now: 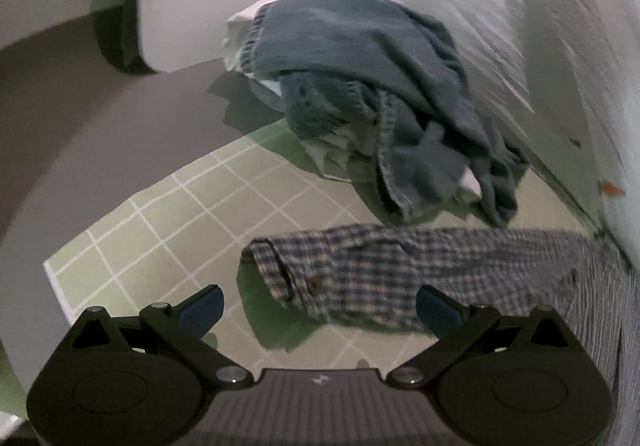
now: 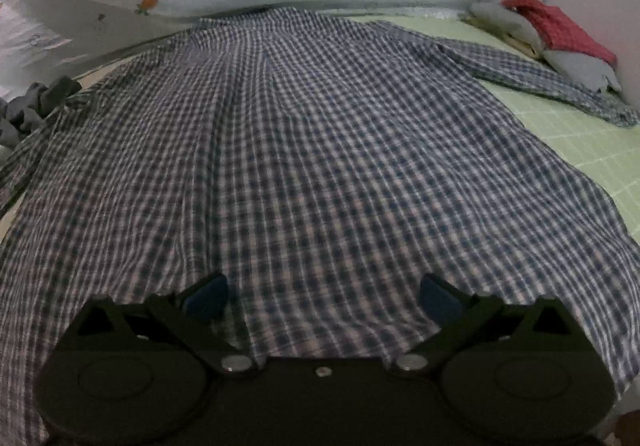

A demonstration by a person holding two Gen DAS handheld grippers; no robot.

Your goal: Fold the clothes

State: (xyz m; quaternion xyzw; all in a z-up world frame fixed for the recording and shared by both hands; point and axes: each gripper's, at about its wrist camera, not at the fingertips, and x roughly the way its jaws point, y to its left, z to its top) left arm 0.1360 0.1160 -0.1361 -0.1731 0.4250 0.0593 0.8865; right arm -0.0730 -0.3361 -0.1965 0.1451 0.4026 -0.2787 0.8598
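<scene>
Both the left gripper (image 1: 320, 306) and right gripper (image 2: 324, 296) hover spread above the checked shirt (image 2: 304, 150)

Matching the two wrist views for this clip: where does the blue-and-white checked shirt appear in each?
Left wrist: only a cuffed sleeve of the blue-and-white checked shirt shows, low and centre-right, ahead of the open left gripper.
Right wrist: its body fills the centre, beyond the open right gripper.
Shared landmark: the green gridded sheet.
</scene>
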